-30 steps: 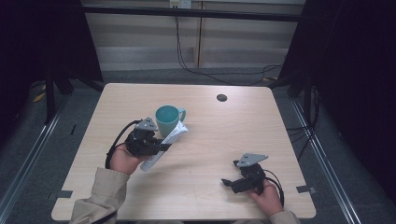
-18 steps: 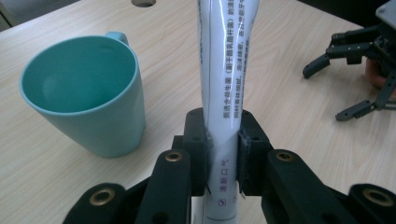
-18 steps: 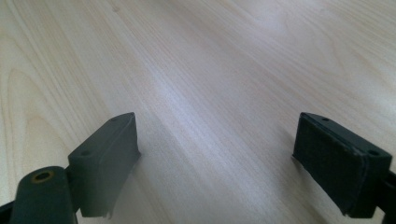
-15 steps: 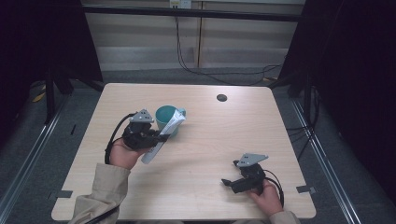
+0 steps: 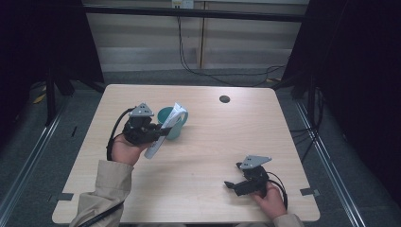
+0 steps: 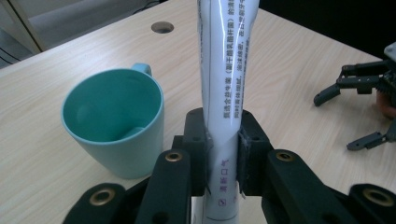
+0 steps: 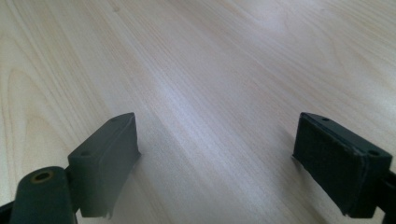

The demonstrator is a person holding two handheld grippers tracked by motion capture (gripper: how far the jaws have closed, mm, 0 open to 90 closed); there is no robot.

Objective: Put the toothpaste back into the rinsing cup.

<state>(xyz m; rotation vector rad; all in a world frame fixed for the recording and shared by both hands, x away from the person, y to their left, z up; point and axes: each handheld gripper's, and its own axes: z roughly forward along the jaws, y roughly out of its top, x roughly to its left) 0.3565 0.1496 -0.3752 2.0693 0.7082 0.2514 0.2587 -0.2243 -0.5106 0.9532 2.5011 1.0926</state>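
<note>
A white toothpaste tube (image 6: 224, 84) with printed text is pinched near its lower end by my left gripper (image 6: 223, 158), which is shut on it. In the high view the left gripper (image 5: 158, 133) holds the tube (image 5: 176, 116) slanted, its upper end in front of the teal mug (image 5: 176, 130). The mug (image 6: 114, 121) stands upright and empty just left of the tube in the left gripper view. My right gripper (image 5: 231, 185) rests low on the table at the front right, its jaws wide apart with nothing between them (image 7: 215, 158).
The light wooden table (image 5: 213, 142) has a round cable hole (image 5: 224, 99) near its far edge. Dark stands and cables surround the table. The right gripper (image 6: 362, 88) appears at the right edge of the left gripper view.
The left hand has lifted the tube and carried it toward the mug, so the tube's upper end now overlaps the mug's rim. The right gripper has stayed in place.
</note>
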